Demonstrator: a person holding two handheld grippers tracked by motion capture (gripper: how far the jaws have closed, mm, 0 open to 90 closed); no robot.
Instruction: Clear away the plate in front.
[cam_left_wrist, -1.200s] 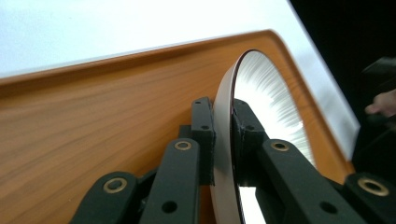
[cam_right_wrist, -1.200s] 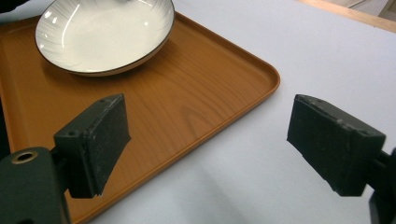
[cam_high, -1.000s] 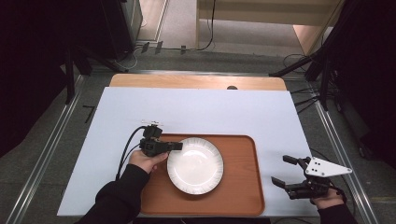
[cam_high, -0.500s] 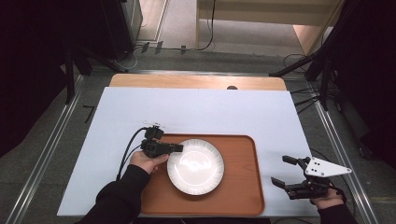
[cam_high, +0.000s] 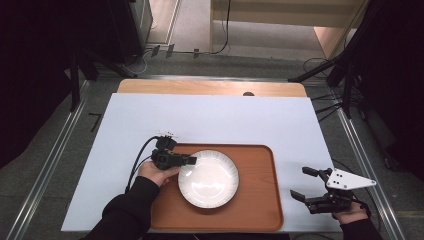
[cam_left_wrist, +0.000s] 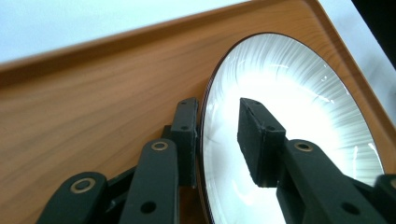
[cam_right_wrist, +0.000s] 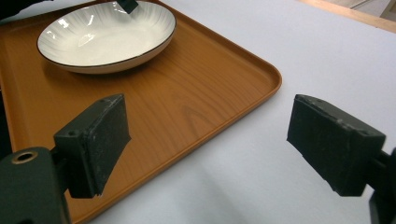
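Our left tongs (cam_high: 192, 160) straddle the plate (cam_high: 208, 178) rim, not yet tight. The plate sits on the tray (cam_high: 260, 200) near the worktop's front edge. We should squeeze gently. Our right tongs (cam_high: 306, 183) stay apart.

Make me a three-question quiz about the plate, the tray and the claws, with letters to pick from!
1. Where is the white plate?
A. on the wooden tray
B. on the floor
C. on the bare white table

2. How many plates are there?
A. three
B. one
C. two

3. What is the right claw doing?
A. squeezing the plate
B. holding a spoon
C. open, holding nothing

Answers:
1. A, the plate sits inside the tray's raised rim.
2. B, the high view has a single plate on the tray.
3. C, its jaws stand wide apart over the table beside the tray, while the left claw straddles the plate's rim.
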